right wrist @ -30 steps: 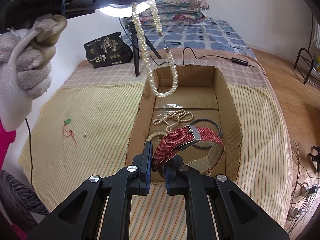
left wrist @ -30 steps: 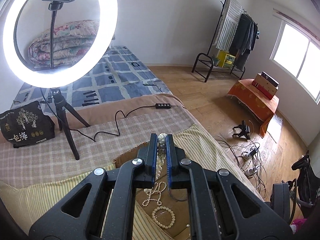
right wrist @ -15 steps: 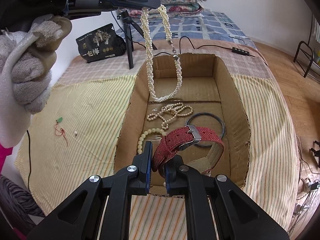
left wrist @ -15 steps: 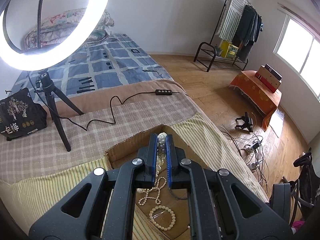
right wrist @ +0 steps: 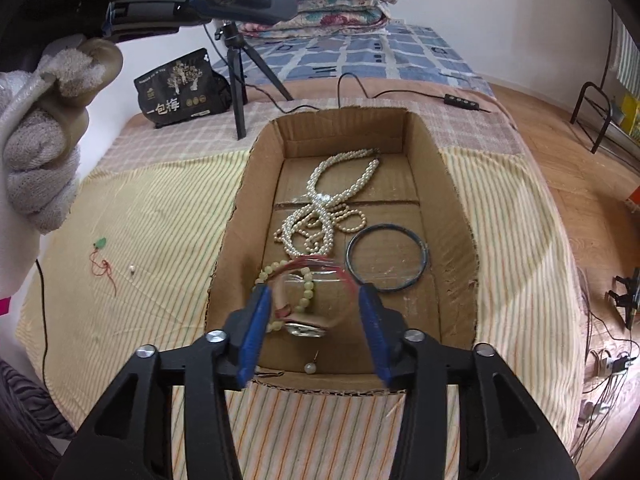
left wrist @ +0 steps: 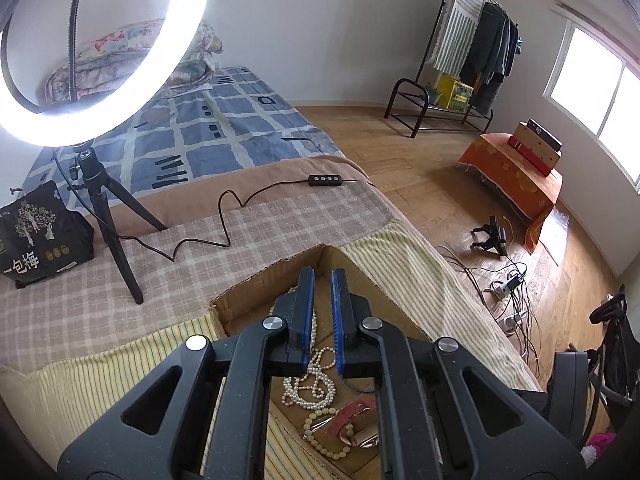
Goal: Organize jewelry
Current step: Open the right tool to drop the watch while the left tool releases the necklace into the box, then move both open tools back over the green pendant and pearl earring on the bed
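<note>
Change since half a second ago: the pearl necklace (right wrist: 342,184) no longer hangs from the left gripper (left wrist: 322,276); it now lies on the floor of the cardboard box (right wrist: 452,208), draped toward the far wall and overlapping a smaller pearl strand (right wrist: 316,228). The red watch (right wrist: 308,304) has also left the right gripper (right wrist: 316,312) and sits blurred on the box floor near the front wall, across a pale bead bracelet (right wrist: 288,288). Left gripper: released, jaws slightly parted with a narrow gap and nothing between them, poised above the box. In the right wrist view it appears at upper left, held by a gloved hand (right wrist: 40,152). Right gripper: spread wide, jaws to either side of the watch, gripping nothing; contact with the strap cannot be determined. Further right in the box, a dark bangle (right wrist: 387,258) lies flat, apart from the pearls. A loose bead on a pin (right wrist: 310,366) lies by the front wall. On the striped cloth (right wrist: 140,240) to the left, a red cord with green pendant (right wrist: 102,258).
</note>
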Demonstrator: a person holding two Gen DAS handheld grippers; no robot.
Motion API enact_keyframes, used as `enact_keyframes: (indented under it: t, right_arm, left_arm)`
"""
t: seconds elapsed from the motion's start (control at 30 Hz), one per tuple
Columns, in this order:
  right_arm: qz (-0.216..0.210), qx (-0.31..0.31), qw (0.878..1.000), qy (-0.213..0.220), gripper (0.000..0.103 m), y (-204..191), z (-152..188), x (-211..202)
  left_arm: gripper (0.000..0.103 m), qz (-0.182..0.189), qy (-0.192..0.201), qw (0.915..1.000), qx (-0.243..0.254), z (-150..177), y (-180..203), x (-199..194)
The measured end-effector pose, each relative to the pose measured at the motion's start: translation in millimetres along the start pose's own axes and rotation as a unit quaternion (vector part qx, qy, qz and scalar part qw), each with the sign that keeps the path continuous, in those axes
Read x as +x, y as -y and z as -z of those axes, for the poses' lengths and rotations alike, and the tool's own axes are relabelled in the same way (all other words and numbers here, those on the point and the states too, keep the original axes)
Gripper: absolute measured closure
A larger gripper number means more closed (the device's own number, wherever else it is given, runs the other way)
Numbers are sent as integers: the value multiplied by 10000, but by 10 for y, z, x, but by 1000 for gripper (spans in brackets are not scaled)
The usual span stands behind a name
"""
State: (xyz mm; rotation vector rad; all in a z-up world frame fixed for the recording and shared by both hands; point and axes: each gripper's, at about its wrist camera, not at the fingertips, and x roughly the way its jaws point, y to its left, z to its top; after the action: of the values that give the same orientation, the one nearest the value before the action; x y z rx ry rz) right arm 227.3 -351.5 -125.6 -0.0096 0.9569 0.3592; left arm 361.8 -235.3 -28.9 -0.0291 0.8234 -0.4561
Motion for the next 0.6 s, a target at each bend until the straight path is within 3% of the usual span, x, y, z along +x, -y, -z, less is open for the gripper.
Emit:
enact_keyframes:
  t: [0.2, 0.6]
  right_arm:
    - [119, 84, 9998, 100, 56, -27, -40, -219]
    - [777, -163, 9940, 751, 54, -572, -53, -1135]
  left_arm:
    - [97, -59, 122, 9999, -22, -27, -89, -369]
    - [97, -102, 839, 9952, 492, 33, -119, -1814]
